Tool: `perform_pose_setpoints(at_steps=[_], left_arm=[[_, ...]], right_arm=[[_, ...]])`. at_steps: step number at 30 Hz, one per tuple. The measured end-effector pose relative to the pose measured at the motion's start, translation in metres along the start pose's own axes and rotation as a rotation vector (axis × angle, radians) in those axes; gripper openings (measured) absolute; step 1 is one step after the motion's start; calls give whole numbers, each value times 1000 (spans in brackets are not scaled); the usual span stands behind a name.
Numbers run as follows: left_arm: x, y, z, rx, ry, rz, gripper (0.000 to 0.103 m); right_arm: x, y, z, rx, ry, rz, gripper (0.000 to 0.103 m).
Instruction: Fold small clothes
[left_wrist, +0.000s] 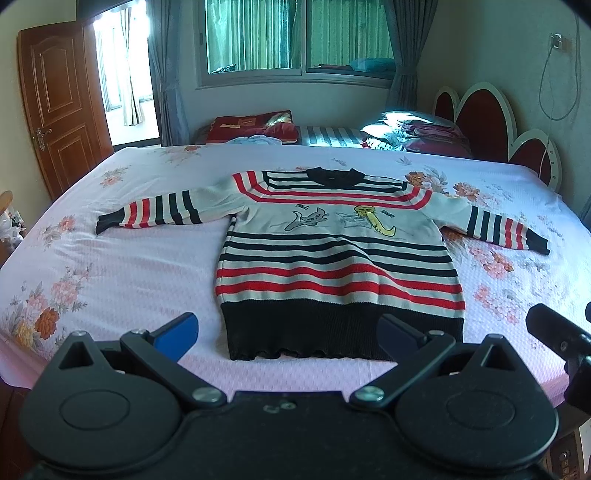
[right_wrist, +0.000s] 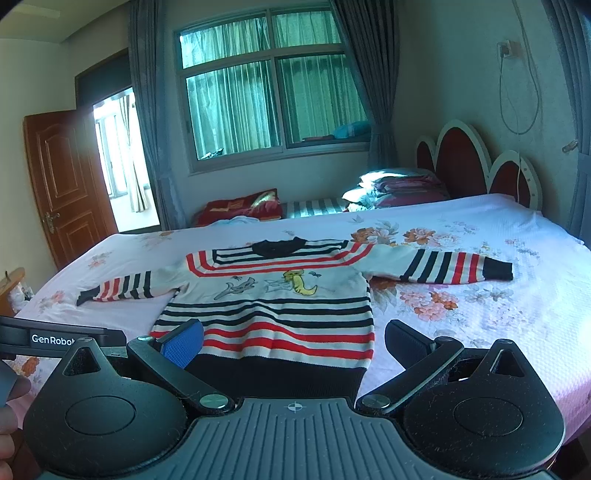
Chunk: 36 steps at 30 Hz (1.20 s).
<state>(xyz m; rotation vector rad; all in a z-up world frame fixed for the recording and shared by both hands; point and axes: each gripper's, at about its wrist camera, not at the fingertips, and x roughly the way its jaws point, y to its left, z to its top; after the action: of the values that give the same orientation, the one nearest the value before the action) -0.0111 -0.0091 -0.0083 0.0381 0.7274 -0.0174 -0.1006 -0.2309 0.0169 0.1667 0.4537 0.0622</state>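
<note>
just ahead of the left gripper (left_wrist: 290, 338), its jaws spread wide and holding nothing, lies the black hem of a small striped sweater (left_wrist: 338, 258), flat and face up on the floral bedsheet (left_wrist: 110, 266). the hem sits between the two fingertips in that view, not touched by either. the right gripper (right_wrist: 295, 341) is likewise spread and empty, hanging over the hem's right part, its blue pad (right_wrist: 184, 341) in front of the red stripes. farther off, both sleeves stretch out to the sides, cuffs resting on the sheet. beyond the collar lie pillows (left_wrist: 255, 127) and a red headboard (left_wrist: 484, 118), then the window (left_wrist: 295, 37).
</note>
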Motion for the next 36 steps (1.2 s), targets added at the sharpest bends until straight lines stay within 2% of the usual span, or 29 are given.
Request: perform_pose_setpoints(at_steps=[36], left_arm=[[3,19,3,-26,3,10,103]], right_arm=[[5,5,-1,-7,7,-4,103]])
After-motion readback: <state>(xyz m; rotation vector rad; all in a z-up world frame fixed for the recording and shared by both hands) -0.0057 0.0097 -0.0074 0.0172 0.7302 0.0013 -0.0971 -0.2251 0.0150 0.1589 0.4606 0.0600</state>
